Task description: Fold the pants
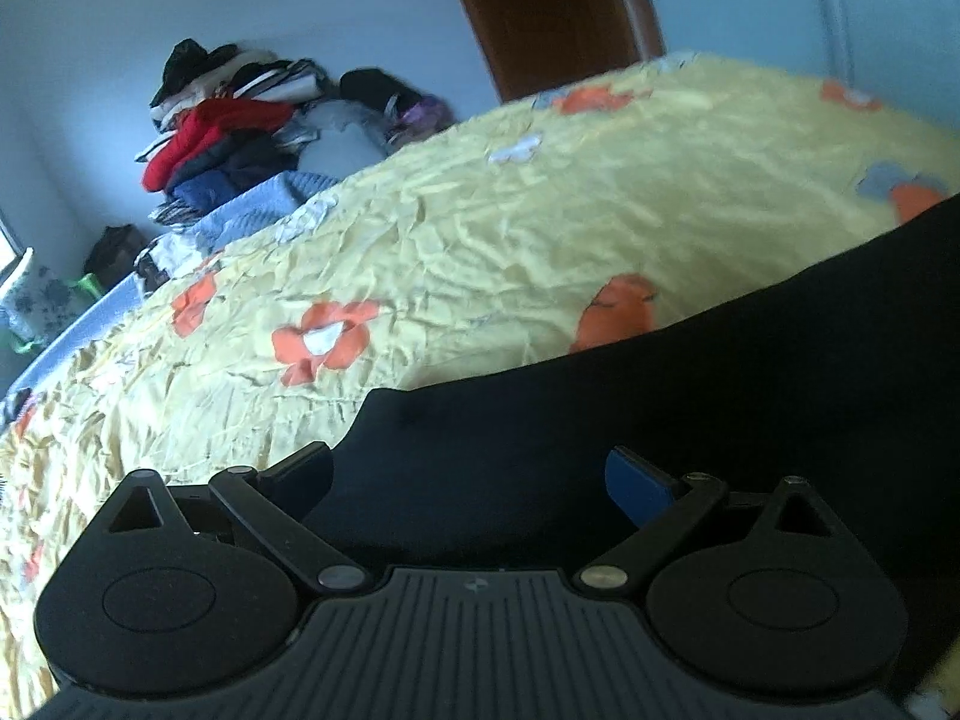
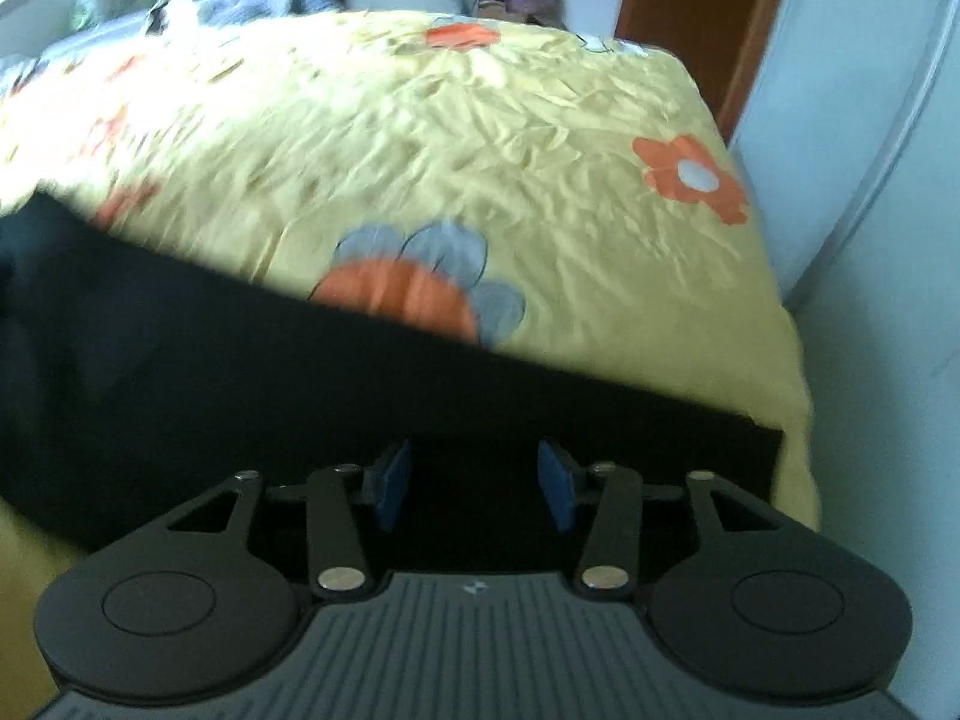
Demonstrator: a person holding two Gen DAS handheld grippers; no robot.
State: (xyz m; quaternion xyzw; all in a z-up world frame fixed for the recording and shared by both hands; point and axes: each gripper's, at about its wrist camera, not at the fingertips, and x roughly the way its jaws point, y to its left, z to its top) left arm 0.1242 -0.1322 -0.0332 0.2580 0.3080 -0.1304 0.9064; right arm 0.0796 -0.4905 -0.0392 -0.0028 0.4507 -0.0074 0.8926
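Note:
Black pants (image 1: 690, 420) lie flat on a yellow bedcover (image 1: 480, 240) printed with orange and grey flowers. In the left wrist view my left gripper (image 1: 471, 474) hovers over the pants' rounded left end, its fingers spread wide with only flat cloth below them. In the right wrist view the pants (image 2: 240, 372) run as a dark band from the left to a square end near the bed's right edge. My right gripper (image 2: 474, 480) stands open over that end. Its blue pads (image 2: 555, 486) are apart and press on nothing.
A pile of mixed clothes (image 1: 222, 120) sits at the far side of the bed. A brown door (image 1: 552, 6) stands behind it. The bedcover (image 2: 480, 150) drops off at the right, beside a pale wall (image 2: 870, 240).

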